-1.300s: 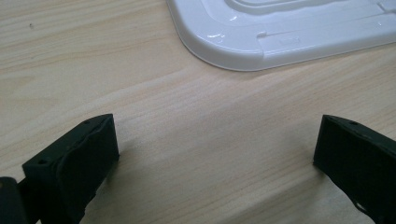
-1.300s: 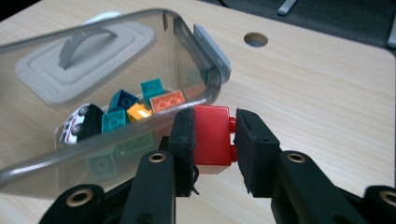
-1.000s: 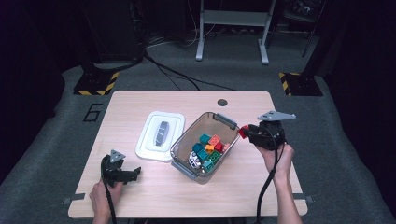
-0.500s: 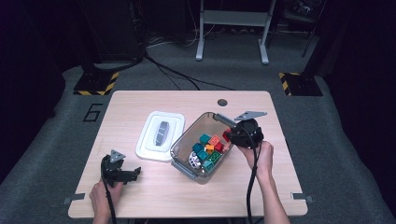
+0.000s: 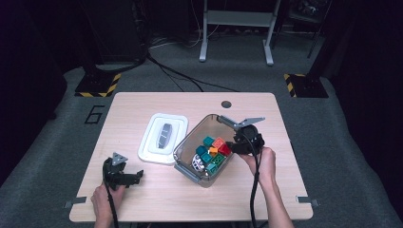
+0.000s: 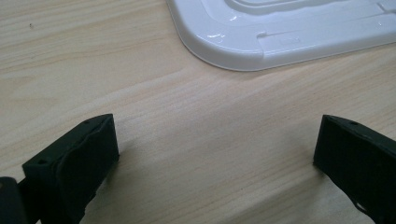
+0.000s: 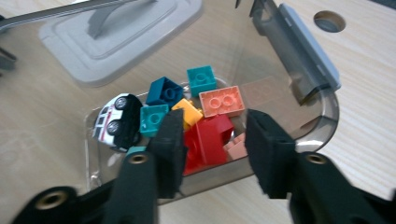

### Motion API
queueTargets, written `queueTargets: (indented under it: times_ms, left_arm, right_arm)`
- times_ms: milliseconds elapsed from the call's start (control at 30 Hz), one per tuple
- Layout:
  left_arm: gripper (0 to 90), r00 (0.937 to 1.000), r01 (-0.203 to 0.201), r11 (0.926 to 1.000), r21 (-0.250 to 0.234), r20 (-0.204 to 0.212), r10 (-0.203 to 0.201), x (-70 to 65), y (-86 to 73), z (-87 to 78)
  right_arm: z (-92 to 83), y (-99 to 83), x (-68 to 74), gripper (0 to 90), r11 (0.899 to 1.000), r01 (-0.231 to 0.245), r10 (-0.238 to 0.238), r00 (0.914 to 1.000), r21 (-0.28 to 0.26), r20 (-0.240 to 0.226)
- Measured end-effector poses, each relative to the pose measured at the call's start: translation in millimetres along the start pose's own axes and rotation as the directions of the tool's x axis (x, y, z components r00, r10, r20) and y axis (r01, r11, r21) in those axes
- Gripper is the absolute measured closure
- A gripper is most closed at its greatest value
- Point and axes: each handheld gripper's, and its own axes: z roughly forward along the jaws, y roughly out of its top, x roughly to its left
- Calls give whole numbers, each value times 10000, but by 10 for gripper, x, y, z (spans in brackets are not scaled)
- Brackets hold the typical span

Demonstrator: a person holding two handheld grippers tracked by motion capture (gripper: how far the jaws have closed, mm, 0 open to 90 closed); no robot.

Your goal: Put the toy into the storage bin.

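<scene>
- The work looks to be in an early or middle stage: the clear box [image 5: 202, 151] is already open, and its white lid [image 5: 163, 137] lies flat on the surface [image 5: 266, 190], between the two pairs of tongs.
- The right tongs [image 7: 212, 140] hang over the near edge of the box and their jaws have just been opening. They stand partly spread with the red brick [image 7: 210, 140] between them, but the pads do not press on it.
- I judge that this brick is the thing in hand; whether it is being set down or about to be picked, I cannot tell.
- The red brick lies inside the box, directly in front of the right tongs, tilted against an orange brick [image 7: 222, 101] and a yellow one [image 7: 189, 112]. It is shiny plastic with round studs.
- Beyond it there are teal bricks [image 7: 201, 80] and a small toy car [image 7: 116, 120] on its side.
- The left tongs [image 6: 215, 154] rest on the bare surface, wide spread and holding nothing, near the corner of the lid.
</scene>
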Motion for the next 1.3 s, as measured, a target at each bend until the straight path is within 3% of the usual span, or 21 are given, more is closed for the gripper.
queueTargets:
  times_ms: [333, 667, 867, 1000, 1100, 1167, 1233, 1300]
  left_arm:
    - [0, 10000, -3, 10000, 6, 4, 3, 0, 0, 0]
    - [0, 10000, 2, 10000, -12, -2, -2, -1, -1, 1]
    - [0, 10000, 14, 10000, -1, 7, -14, -2, -1, 0]
    - [0, 10000, 6, 10000, 14, 9, -6, -1, 1, -1]
    - [0, 10000, 8, 10000, 14, 8, -8, -1, 0, -1]
    - [0, 10000, 6, 10000, 12, 5, -6, -1, 0, -1]
    - [0, 10000, 12, 10000, 5, 8, -12, -1, 0, 0]
    - [0, 10000, 10, 10000, 4, 8, -10, -1, 0, 0]
  right_arm:
    - [-256, -258, -116, 171, 9932, -719, 719, 9974, -910, -30]
    - [-315, -857, -356, 0, 9873, -1429, 1457, 9886, -689, 376]
    - [-210, -1218, -521, 0, 9802, -1891, 1936, 9775, -584, 837]
    - [-121, -1439, -589, 0, 9720, -2255, 2327, 9630, -663, 1357]
    - [-7, -1591, -644, 0, 9730, -2260, 2306, 9601, -470, 1580]
    - [57, -1674, -673, 0, 9704, -2392, 2412, 9529, -330, 1841]
    - [97, -1754, -705, 0, 9683, -2451, 2497, 9507, -479, 1836]
    - [131, -1825, -726, 0, 9675, -2417, 2521, 9435, -737, 2149]
